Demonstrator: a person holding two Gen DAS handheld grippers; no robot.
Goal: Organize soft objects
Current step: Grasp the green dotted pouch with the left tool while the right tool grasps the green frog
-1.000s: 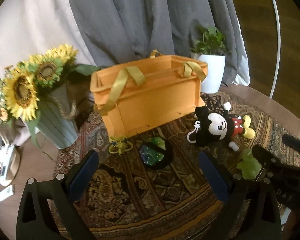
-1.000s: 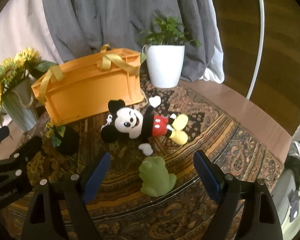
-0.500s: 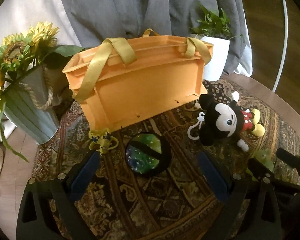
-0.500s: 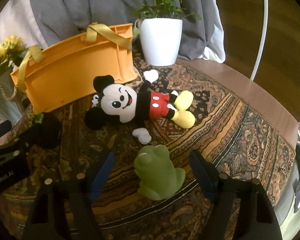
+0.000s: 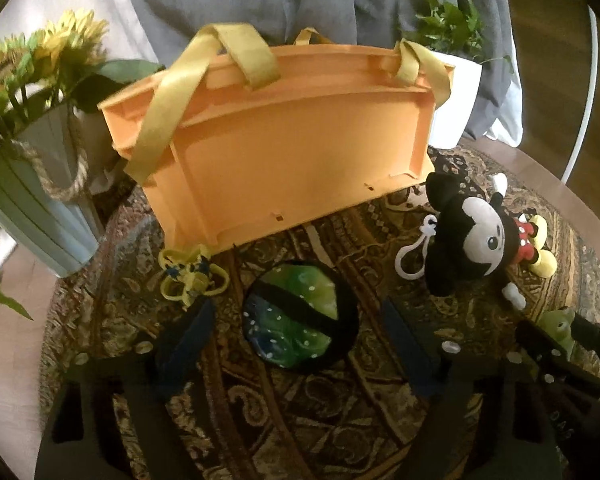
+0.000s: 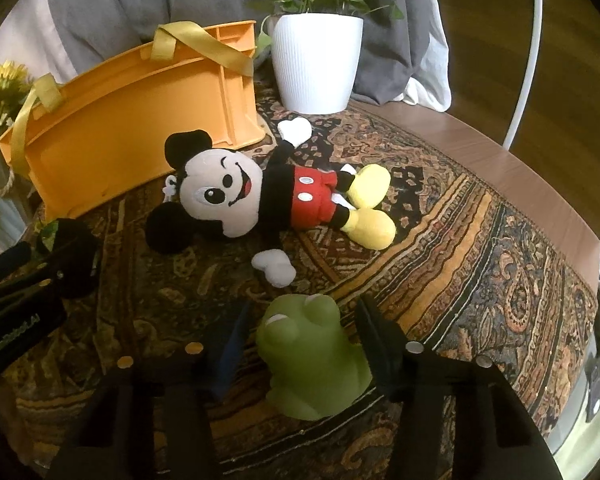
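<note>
Both tools spread. Left tool straddles the round green-and-black pad; right tool straddles the green frog. Neither is pinched yet. Mickey plush lies on the rug just beside the orange crate.

Risks as I see them: squashy frog could slip out on closing; my pad grip may snag the rug. Crate interior is hidden, and I can't identify the yellow trinket.
</note>
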